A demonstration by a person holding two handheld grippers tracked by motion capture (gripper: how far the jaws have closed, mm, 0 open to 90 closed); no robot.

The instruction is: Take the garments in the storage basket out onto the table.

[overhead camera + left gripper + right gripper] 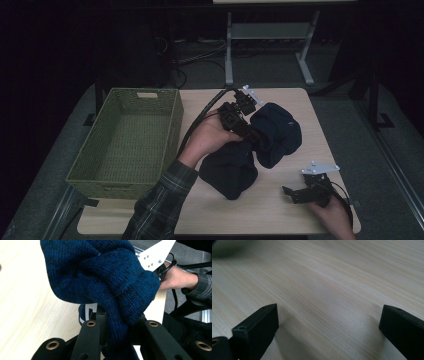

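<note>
A dark blue knit garment (276, 131) lies bunched in the middle of the wooden table (270, 212), one lump toward the far right and another (229, 174) toward the near edge. My left gripper (251, 134) reaches in from the left and is shut on a fold between the two lumps. In the left gripper view the blue knit (100, 272) bulges over the jaws, and a white label (88, 311) peeks out beneath. My right gripper (291, 193) rests low at the table's near right corner, apart from the garment, open (328, 315) over bare wood.
An empty green woven basket (174, 125) stands on the left part of the table, its right wall close to the left forearm. A metal stand (229, 50) and cables sit on the floor beyond the far edge. Bare wood lies around the right gripper.
</note>
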